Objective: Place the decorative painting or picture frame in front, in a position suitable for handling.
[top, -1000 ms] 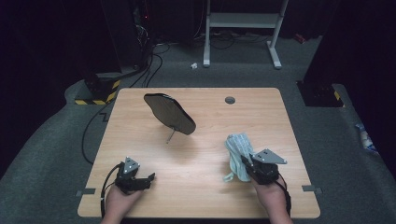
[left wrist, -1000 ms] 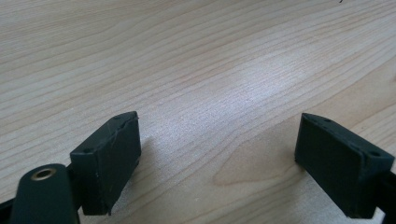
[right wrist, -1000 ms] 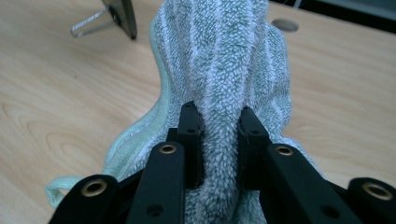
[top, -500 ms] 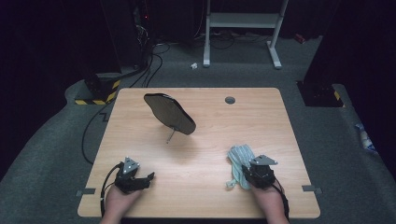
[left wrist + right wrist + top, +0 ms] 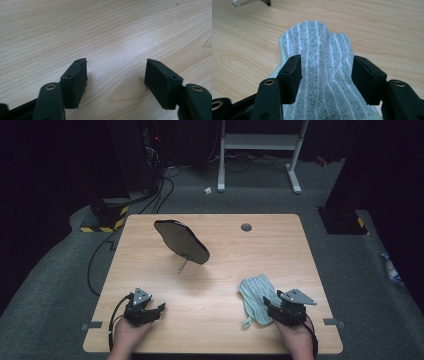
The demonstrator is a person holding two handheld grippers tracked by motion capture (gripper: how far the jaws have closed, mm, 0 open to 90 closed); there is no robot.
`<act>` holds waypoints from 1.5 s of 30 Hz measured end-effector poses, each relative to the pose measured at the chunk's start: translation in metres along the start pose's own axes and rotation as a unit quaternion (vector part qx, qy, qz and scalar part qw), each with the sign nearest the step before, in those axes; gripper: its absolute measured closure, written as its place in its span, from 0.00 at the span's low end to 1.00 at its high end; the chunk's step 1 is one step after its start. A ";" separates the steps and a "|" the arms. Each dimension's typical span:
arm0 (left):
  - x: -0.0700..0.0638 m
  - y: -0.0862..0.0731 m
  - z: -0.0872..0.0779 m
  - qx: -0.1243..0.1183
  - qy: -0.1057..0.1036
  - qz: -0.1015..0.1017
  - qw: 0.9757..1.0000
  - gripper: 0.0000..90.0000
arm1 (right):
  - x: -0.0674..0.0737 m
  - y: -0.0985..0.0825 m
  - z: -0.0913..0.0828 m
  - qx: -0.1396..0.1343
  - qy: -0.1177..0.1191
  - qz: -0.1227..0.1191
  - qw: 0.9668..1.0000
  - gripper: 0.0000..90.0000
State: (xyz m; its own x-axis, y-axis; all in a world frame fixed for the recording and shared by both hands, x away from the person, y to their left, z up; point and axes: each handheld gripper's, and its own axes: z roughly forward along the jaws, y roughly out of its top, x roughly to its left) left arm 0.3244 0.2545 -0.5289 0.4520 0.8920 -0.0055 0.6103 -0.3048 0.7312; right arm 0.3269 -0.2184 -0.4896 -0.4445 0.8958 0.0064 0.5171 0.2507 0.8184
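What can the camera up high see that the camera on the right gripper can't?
The high view takes in the tilted dark oval mirror on its stand, the left gripper and both of the person's hands. The right gripper view gives a close look at the striped towel's weave, lying between open jaws that have just been opening. Both show the striped towel, the right gripper and the wooden table.

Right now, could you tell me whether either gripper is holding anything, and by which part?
Nothing is held. The right gripper has just been opening; the striped cloth lies between its jaws, unpressed. The left gripper, just closing, stands over bare table.
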 end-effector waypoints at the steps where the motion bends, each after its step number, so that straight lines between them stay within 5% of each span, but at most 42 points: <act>1: -0.001 0.002 0.001 0.001 -0.001 0.001 1.000 0.43 | -0.001 -0.002 0.002 0.004 0.002 -0.006 1.000 0.46; 11: -0.011 0.034 0.014 -0.022 0.013 0.026 0.999 0.47 | -0.003 -0.010 0.005 0.004 0.010 -0.009 1.000 0.49; 24: 0.002 0.074 0.048 -0.047 0.008 0.002 0.999 0.54 | 0.002 -0.010 0.004 -0.002 0.020 -0.007 1.000 0.51; 31: 0.003 0.089 0.071 -0.026 -0.004 -0.011 1.000 0.58 | 0.001 -0.009 0.001 -0.011 0.015 -0.009 1.000 0.51; 33: 0.000 0.093 0.077 -0.024 0.004 0.000 1.000 0.60 | 0.000 -0.009 0.001 -0.010 0.016 -0.008 1.000 0.51; 36: 0.000 0.098 0.085 -0.015 0.007 -0.009 1.000 0.62 | 0.001 -0.008 0.003 -0.008 0.019 -0.009 1.000 0.51; 45: -0.001 0.100 0.098 -0.006 0.008 -0.022 1.000 0.67 | 0.005 -0.008 0.006 -0.005 0.027 -0.014 1.000 0.52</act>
State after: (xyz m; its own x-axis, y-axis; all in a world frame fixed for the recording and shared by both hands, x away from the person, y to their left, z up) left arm 0.4486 0.1900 -0.5227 0.4151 0.9094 -0.0272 0.6218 -0.2617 0.7382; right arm 0.3250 -0.2135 -0.4999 -0.4966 0.8679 0.0145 0.4975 0.2709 0.8241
